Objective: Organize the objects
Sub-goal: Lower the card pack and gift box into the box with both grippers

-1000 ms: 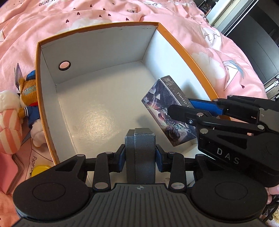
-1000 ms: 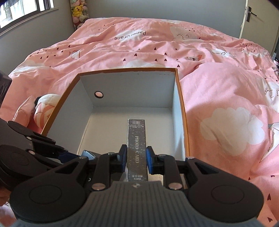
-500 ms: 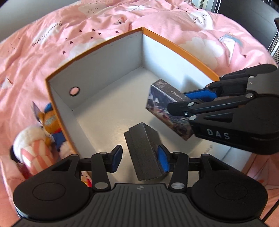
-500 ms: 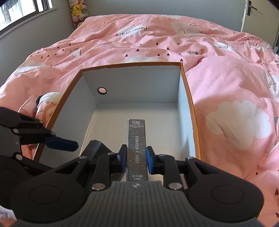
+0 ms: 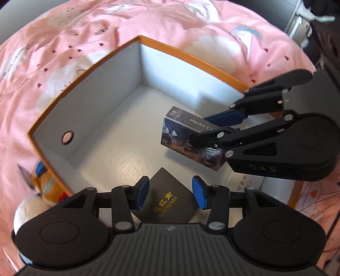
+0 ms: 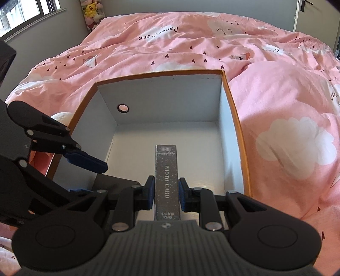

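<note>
An orange box (image 5: pixel 85 76) with a white inside stands open on the bed. On its floor near the front wall lies a dark box with gold lettering (image 5: pixel 170 201), flat. My left gripper (image 5: pixel 170 182) is open over it, its blue pads clear of both sides. In the right wrist view the same dark box (image 6: pixel 119 182) shows under the left gripper's fingers (image 6: pixel 85 159). My right gripper (image 6: pixel 166 182) is shut on a slim box marked PHOTO CARD (image 6: pixel 166 169), held edge-up above the floor of the orange box (image 6: pixel 235 127). The left wrist view shows that photo card box (image 5: pixel 182 135) in the right gripper (image 5: pixel 200 130).
Plush toys (image 5: pixel 44 182) lie against the orange box's outer left wall. A pink duvet (image 6: pixel 191 42) covers the bed all around. More plush toys (image 6: pixel 92 10) sit in the far corner by a window. A round hole (image 6: pixel 122 108) pierces the box's far wall.
The left gripper has rolled and its jaws have opened. The dark box, held upright before, now lies flat on the orange box's floor. The right gripper has kept still with the photo card box.
</note>
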`<state>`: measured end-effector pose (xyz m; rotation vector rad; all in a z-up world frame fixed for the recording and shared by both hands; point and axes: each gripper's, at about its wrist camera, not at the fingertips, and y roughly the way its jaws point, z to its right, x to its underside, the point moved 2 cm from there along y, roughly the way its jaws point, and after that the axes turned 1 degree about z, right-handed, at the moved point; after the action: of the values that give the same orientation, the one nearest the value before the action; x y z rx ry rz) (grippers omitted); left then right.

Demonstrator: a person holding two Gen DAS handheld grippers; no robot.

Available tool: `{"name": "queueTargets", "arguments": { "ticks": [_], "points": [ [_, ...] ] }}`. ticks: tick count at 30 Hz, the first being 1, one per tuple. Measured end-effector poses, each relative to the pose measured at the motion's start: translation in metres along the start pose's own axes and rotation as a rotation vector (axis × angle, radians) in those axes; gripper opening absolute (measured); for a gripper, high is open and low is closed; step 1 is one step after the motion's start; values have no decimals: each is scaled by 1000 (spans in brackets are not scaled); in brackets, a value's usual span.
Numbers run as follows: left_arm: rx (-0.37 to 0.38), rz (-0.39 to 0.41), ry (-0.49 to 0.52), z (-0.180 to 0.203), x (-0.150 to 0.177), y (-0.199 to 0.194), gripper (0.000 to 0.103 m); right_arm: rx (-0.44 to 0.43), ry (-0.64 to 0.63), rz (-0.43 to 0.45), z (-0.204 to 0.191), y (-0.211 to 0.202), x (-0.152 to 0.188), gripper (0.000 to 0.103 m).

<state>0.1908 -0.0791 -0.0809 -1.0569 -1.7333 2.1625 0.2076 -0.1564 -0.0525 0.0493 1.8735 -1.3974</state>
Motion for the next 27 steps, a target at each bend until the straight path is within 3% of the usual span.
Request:
{"name": "queueTargets", "arguments": {
  "ticks": [9, 12, 18, 20, 23, 27],
  "points": [
    [76, -110, -13, -7, -7, 34, 55, -81, 188, -88, 17, 19, 1, 24],
    [118, -142, -74, -13, -5, 34, 54, -112, 215, -124, 16, 27, 3, 24],
    [206, -185, -134, -16, 3, 34, 44, -175, 254, -169, 15, 34, 3, 24],
    [190, -171, -140, -16, 2, 33, 43, -178, 255, -177, 16, 35, 2, 24],
    [127, -136, -71, -14, 0, 29, 48, -173, 254, -196, 19, 36, 1, 24],
    [123, -142, 20, -10, 1, 33, 58, -168, 214, -254, 18, 40, 1, 25]
  ]
}}
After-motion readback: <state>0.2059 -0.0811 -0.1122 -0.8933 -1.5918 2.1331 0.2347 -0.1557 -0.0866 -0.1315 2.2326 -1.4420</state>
